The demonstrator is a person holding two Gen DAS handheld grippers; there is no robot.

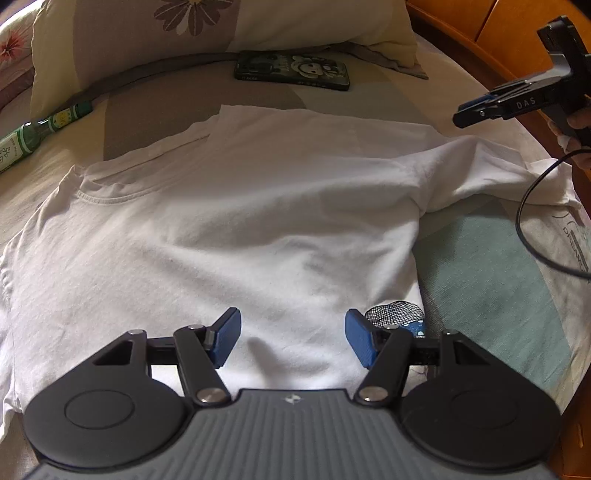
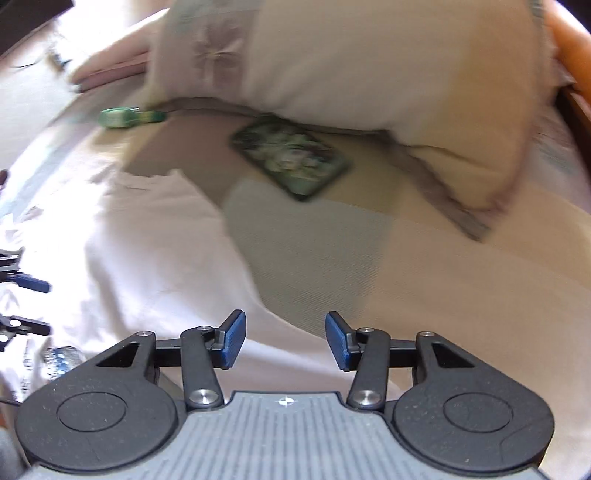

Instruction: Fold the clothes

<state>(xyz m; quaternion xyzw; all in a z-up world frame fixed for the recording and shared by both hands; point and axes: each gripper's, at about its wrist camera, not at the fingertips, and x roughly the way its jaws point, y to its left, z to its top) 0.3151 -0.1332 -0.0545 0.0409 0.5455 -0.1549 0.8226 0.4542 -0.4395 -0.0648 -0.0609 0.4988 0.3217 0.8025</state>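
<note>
I had both tongs released: left gripper (image 1: 293, 338) over the shirt (image 1: 221, 221), right gripper (image 2: 285, 339) empty, phone (image 2: 291, 160) at twelve o'clock.

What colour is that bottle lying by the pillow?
Green bottle, with a pale label; clearest in the left wrist view.

T-shirt (image 1: 229, 229): soft white cloth, matt, lightly creased to my eye.
Left gripper (image 1: 292, 338): I see matt black plastic, blue ribbed pads, shiny metal pivots.
Phone case (image 1: 291, 71): glossy.
Bottle (image 1: 40, 129): shiny green.
Bedframe (image 1: 491, 29): polished wood.
</note>
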